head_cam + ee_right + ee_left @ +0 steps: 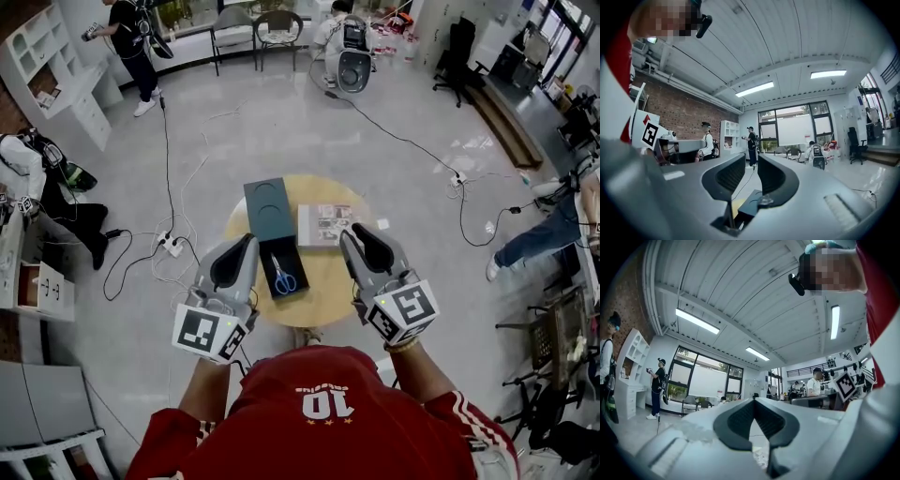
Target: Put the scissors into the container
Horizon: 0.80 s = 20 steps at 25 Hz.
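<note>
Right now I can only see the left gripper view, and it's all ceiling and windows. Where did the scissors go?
Observer: The head view shows the scissors lying on the black tray on the round table.
Operator: Is there other stuff on the table too?
Observer: Yes, a booklet lies flat just right of the tray.
Operator: Is my other gripper open?
Observer: Yes. In the right gripper view, the right gripper has its jaws apart with nothing between them.
</note>
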### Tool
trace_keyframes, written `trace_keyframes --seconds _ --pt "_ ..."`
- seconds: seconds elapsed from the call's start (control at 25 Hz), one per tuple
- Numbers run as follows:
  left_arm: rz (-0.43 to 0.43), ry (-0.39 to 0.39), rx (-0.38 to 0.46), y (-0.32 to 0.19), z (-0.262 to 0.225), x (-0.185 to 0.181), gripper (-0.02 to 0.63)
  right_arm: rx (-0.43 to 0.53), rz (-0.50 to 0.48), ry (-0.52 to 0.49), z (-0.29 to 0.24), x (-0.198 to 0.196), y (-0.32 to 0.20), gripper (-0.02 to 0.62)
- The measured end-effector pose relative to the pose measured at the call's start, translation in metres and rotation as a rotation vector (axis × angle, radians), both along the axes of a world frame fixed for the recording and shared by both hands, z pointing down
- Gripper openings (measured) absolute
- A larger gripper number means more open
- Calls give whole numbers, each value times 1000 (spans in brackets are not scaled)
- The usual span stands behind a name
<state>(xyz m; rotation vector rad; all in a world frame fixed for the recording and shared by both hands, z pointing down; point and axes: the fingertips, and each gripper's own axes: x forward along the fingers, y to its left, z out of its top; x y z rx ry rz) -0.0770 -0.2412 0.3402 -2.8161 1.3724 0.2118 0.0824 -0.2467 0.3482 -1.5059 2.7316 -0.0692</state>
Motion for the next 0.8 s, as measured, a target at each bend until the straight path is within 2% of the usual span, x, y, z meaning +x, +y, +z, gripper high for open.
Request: trace_keyframes --seconds 0.24,0.48,0.6,0.8 --pt "-18 -16 -7 0 0 0 2 5 138 27 2 16 -1 69" --pt "-59 -17 -7 -2 4 -12 2 3 157 28 3 18 1 31" --pt "-67 -9 -5 -4 5 -17 2 6 149 24 4 18 3 -11" --pt "-50 -3 2 -5 4 -11 2 1 147 29 7 17 4 -11"
